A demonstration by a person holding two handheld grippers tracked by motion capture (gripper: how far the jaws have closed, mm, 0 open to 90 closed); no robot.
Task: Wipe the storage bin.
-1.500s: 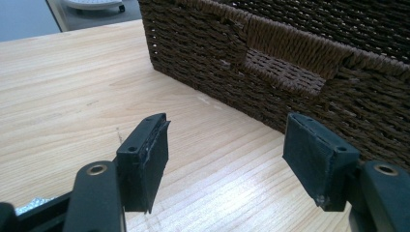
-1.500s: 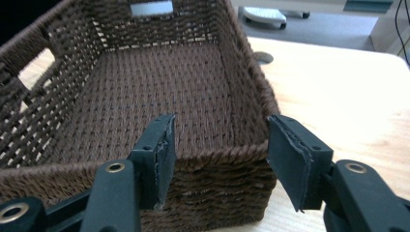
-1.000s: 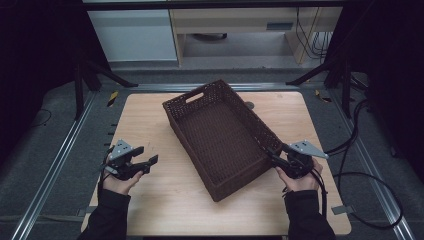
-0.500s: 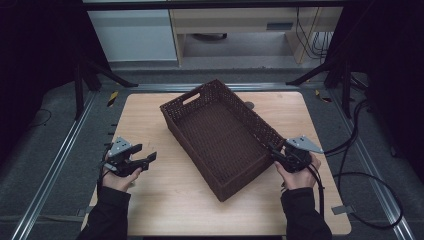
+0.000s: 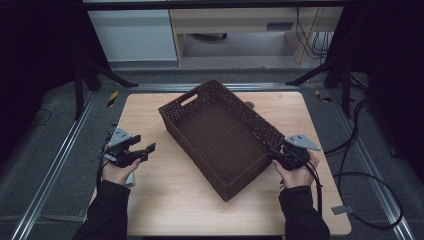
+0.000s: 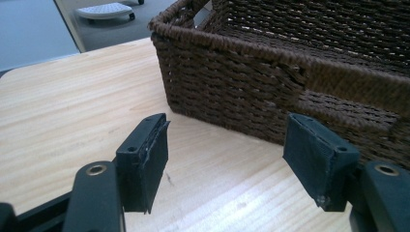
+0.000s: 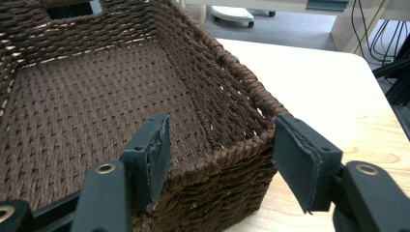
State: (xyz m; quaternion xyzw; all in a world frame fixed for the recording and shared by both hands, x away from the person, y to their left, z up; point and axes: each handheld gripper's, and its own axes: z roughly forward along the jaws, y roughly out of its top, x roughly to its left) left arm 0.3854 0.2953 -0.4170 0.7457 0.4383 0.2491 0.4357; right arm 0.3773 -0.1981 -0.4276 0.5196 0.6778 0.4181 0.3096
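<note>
A dark brown woven basket [image 5: 192, 150] sits empty and askew on the middle of the wooden table [image 5: 170, 205]. My left gripper [image 5: 149, 148] is held open over the table's left side, pointing at the basket's long wall [image 6: 232, 82] with a gap of bare wood before it. In the left gripper view, the left gripper [image 6: 227, 133] has nothing between its fingers. My right gripper [image 5: 270, 150] is open at the basket's near right end. In the right gripper view, the right gripper [image 7: 220, 128] straddles the basket rim [image 7: 237, 72], one jaw inside and the other outside.
A handle slot [image 5: 189, 100] cuts the basket's far end wall. A small dark object [image 5: 248, 105] lies on the table behind the basket. Metal rails [image 5: 60, 165] flank the table, cables [image 5: 360, 175] trail over the floor at right, and cabinets [image 5: 135, 35] stand behind.
The right gripper has closed in on the basket's near right end, and the basket has turned slightly. The left gripper has edged slightly forward.
</note>
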